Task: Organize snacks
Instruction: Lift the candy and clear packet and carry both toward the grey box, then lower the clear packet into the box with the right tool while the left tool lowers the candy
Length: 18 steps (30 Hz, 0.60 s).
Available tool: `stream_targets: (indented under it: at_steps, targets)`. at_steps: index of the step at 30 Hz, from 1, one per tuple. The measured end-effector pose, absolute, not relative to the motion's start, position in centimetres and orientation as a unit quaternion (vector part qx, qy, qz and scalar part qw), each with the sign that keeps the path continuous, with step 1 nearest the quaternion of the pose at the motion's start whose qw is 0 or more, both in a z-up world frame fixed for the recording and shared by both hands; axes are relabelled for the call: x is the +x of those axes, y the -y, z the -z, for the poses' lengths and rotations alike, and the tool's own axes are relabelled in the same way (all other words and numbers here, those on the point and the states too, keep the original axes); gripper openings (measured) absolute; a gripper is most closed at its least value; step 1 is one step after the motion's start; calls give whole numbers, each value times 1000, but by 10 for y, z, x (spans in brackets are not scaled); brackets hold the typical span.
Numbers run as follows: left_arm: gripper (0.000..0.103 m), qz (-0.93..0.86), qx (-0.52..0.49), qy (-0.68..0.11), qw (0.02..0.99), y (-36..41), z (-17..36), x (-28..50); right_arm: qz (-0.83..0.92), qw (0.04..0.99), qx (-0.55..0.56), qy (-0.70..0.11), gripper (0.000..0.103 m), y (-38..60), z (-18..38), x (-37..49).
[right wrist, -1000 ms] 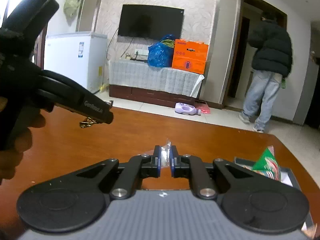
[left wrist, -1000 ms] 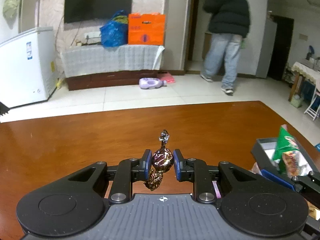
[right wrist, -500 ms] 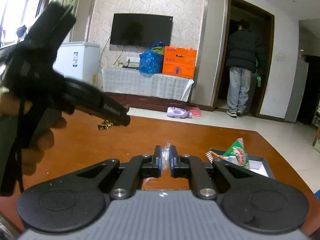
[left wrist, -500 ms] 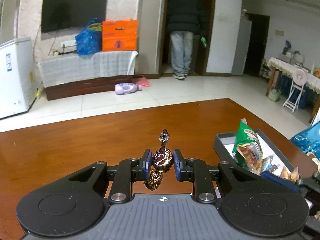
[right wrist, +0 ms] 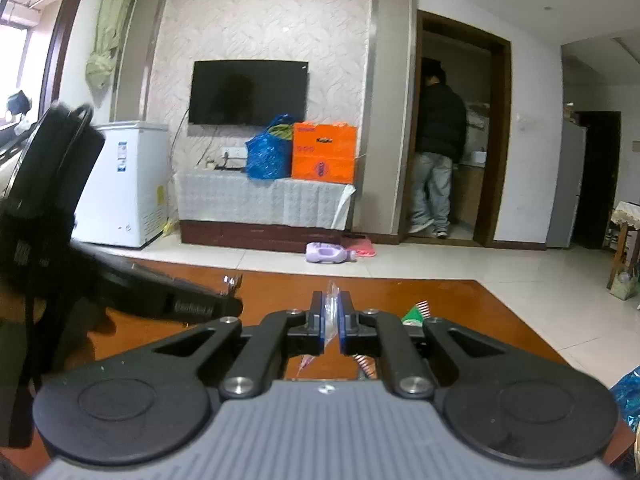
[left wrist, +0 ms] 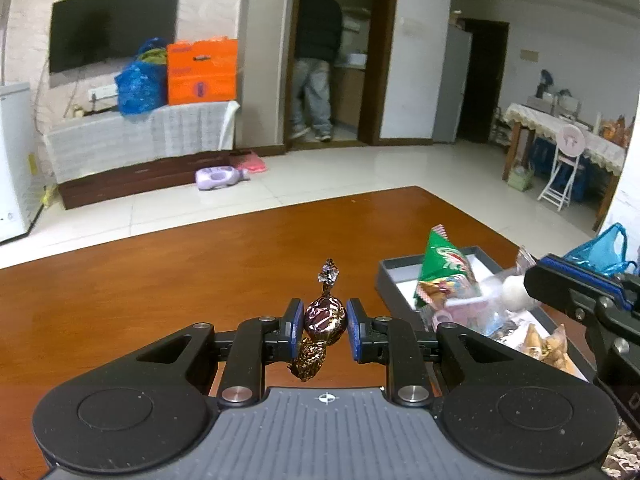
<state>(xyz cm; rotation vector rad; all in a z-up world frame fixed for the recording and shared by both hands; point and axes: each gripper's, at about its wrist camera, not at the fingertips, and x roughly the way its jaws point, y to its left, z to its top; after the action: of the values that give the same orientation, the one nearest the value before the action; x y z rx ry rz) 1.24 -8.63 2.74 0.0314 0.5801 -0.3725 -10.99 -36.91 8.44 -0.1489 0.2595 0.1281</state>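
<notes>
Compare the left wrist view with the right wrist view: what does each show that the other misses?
Left wrist only: the left tool shut on a foil-wrapped candy, and the gray box of snacks in full. Right wrist only: the right tool shut on a clear wrapper, and a white freezer in full. Both: the wooden table, TV, orange box.

Brown-gold foil candy [left wrist: 325,317], green snack bag [left wrist: 443,258], grey box [left wrist: 394,280], reddish-brown table [left wrist: 160,288].
</notes>
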Motion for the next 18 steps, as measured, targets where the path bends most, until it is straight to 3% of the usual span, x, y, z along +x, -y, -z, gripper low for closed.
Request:
stream_targets:
  at_steps: [18]
  targets:
    - [25, 288, 31, -268, 919, 169, 2, 6, 23, 995, -44, -89, 6, 455, -97, -85]
